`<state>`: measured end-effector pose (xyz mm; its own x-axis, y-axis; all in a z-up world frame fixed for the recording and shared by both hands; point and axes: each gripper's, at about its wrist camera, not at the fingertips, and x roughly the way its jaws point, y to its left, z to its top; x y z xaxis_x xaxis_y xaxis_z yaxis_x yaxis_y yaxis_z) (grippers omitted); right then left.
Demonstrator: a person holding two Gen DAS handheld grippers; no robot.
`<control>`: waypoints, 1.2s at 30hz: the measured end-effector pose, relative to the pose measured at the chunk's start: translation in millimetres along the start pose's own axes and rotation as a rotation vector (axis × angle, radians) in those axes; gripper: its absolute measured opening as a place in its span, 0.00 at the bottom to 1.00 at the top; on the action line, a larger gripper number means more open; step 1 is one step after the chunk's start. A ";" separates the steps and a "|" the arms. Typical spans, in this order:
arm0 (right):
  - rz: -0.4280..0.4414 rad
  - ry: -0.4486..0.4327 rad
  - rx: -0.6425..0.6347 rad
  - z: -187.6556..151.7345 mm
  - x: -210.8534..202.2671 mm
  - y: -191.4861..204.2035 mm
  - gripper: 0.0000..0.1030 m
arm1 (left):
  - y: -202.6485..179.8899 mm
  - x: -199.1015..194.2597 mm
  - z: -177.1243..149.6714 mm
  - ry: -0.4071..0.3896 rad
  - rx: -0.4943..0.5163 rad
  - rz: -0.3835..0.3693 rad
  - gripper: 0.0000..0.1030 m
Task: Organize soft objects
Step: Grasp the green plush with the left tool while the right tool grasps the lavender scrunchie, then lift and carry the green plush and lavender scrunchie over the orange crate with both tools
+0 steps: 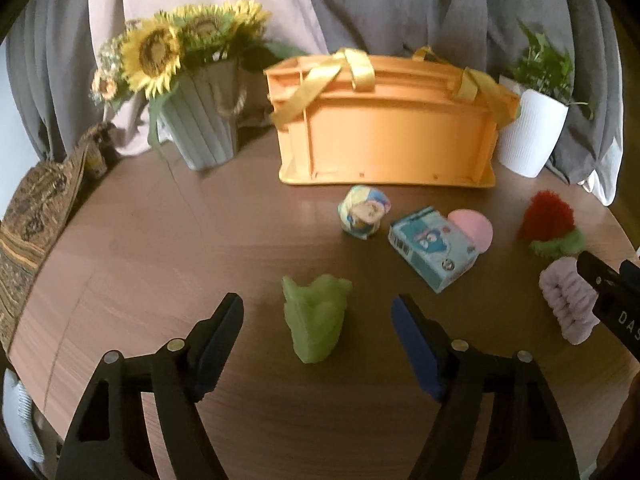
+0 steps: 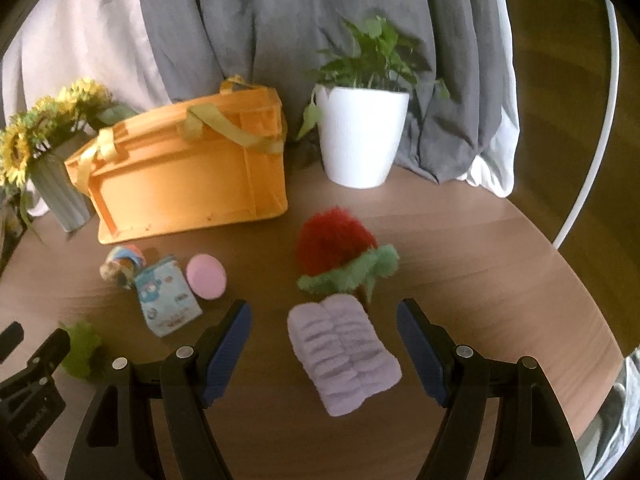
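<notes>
We've got both sets of jaws open, nothing held. The left gripper (image 1: 318, 334) frames the green squishy (image 1: 316, 318) at lower centre, its long axis running up-frame between the fingers. The right gripper (image 2: 324, 344) likewise straddles the lilac scrunchie (image 2: 344, 354), lying lengthwise.

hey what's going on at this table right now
A person holds two grippers over a round wooden table. The left gripper stands open around a green squishy toy; the right gripper stands open around a folded lilac ribbed cloth. Neither is gripped yet. The orange fabric basket waits behind.
</notes>
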<state>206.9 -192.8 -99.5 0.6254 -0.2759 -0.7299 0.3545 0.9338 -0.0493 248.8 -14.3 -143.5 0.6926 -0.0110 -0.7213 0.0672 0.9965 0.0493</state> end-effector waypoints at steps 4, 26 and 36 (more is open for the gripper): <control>-0.002 0.037 0.004 -7.2 11.3 -0.3 0.74 | -0.3 14.8 -5.8 0.051 -0.024 -0.010 0.66; -0.025 0.113 0.004 -20.4 46.5 3.0 0.50 | -2.0 43.4 -8.3 0.090 -0.021 0.015 0.36; -0.002 0.106 -0.018 -17.7 41.6 4.7 0.30 | -2.0 40.3 -8.7 0.084 -0.014 -0.009 0.35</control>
<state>222.2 -195.8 -142.2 0.5477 -0.2528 -0.7976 0.3426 0.9374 -0.0618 270.4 -16.1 -178.7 0.6289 -0.0138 -0.7773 0.0628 0.9975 0.0332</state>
